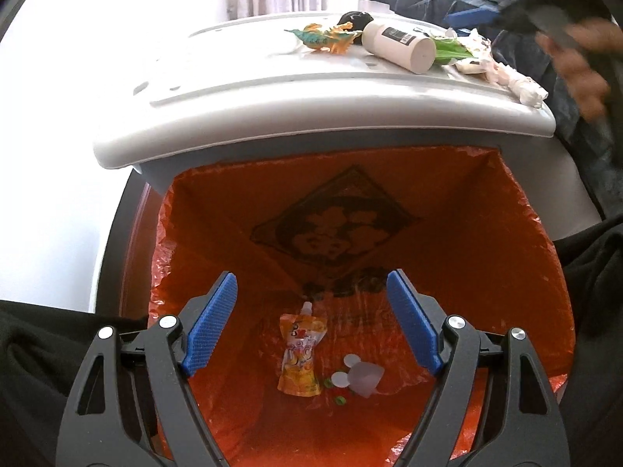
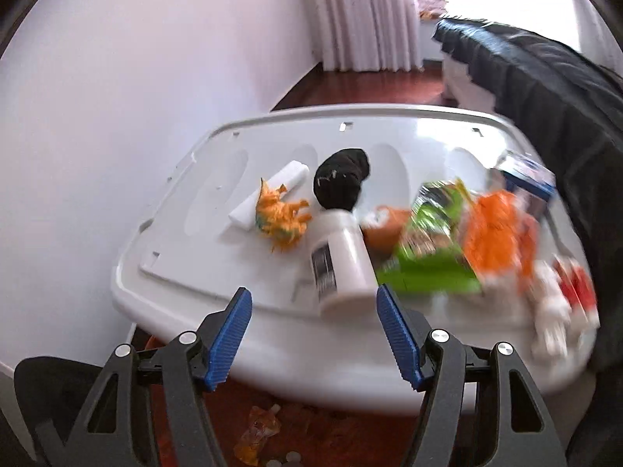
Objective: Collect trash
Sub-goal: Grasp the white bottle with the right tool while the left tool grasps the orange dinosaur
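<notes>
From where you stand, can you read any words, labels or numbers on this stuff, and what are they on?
None can be read.
White bottle: dark label, print too small.
Orange bag: dark diamond emblem, characters unclear.
Yellow pouch: cartoon print, lettering illegible.
Green packet: blurred.

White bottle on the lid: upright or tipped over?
Tipped over. The white bottle lies on its side on the grey lid, flat base facing the camera, barcode label along its side.
</notes>
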Available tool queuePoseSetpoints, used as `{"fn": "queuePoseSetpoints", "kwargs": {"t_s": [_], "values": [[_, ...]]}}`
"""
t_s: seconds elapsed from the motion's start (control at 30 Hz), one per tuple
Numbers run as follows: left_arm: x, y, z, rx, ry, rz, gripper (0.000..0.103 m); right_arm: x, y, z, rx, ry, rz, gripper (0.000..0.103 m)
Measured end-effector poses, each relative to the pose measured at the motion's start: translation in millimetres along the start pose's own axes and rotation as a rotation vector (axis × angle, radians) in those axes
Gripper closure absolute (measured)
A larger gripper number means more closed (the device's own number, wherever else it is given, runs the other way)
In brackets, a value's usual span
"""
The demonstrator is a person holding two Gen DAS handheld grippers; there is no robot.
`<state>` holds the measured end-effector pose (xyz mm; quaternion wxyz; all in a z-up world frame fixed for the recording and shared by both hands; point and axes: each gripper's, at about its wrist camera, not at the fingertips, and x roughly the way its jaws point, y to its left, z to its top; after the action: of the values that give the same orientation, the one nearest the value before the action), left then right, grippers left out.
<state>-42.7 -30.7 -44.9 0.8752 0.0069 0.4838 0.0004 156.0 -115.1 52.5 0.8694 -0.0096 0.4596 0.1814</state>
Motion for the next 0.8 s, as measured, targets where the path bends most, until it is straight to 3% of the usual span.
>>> {"fn": "queuePoseSetpoints", "kwargs": {"t_s": [0.13,0.33,0.4,0.57,0.67,0.8], "values": [[4.6,3.5,0.7,-0.015,0.001,-0.009,0.025,39.4,-6.3,23.4,-0.026,0.101,-0.031,0.041],[6.6,4.6,1.7,-0.021,-0.002,-0.016,0.025,94.7,-2.1,22.7,-0.086,0.263,-0.118,0.048],[6.7,3.9,1.7,-0.015,-0.001,-0.010,0.025,99.4,2.2,21.6,-0.100,0.247,-0.133,0.056],[6.4,1.8,2.1,-0.010,-0.001,0.001,0.025,90.4,0.0,14.7,-0.058,0.214,-0.142,0.057],[2.4,2.7,2.4,-0.014,-0.015,0.002,0.025,63.7,-13.0,7.2,0.001,0.160,-0.056,0.057],[-7.0,4.5,10.2,-0.030,-0.022,-0.030,0.025,-6.3,-31.2,-15.3,0.066,0.077,0.059,0.057]]}}
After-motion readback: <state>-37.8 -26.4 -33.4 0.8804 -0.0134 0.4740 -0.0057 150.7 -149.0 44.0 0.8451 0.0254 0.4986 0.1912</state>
